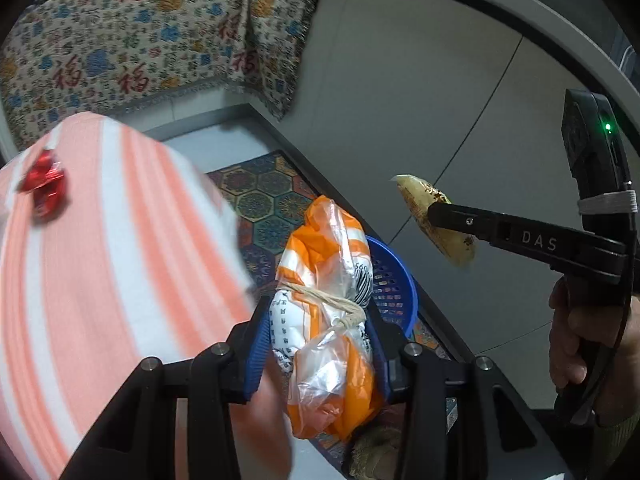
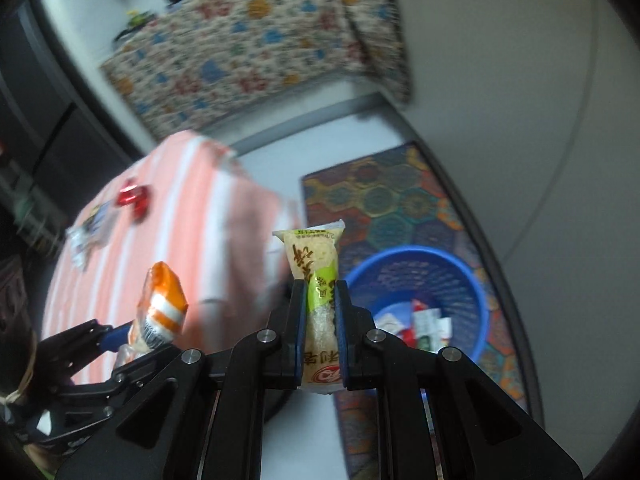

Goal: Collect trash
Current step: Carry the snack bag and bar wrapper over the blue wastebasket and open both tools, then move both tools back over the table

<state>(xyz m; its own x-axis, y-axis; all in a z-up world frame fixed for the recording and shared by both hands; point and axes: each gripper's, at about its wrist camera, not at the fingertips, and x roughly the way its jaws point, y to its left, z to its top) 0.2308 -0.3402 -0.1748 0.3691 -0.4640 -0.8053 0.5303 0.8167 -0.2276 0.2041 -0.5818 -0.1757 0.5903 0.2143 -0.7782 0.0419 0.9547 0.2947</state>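
Note:
My left gripper (image 1: 318, 312) is shut on an orange-and-white plastic wrapper (image 1: 332, 320) tied with string, held in the air in front of the blue basket (image 1: 396, 280). It also shows in the right wrist view (image 2: 162, 308). My right gripper (image 2: 320, 292) is shut on a yellow-green snack packet (image 2: 318, 264), held upright left of the blue basket (image 2: 472, 280), which holds several wrappers. In the left wrist view the right gripper (image 1: 436, 210) holds that packet (image 1: 420, 196) above the floor. A red foil wrapper (image 1: 44, 184) lies on the striped table; it shows in the right wrist view too (image 2: 134, 196).
The table has an orange-and-white striped cloth (image 1: 100, 260). More wrappers (image 2: 88, 232) lie near its far left edge. The basket stands on a patterned rug (image 2: 392, 196) on the grey floor. A sofa with a floral cover (image 1: 140, 32) stands behind.

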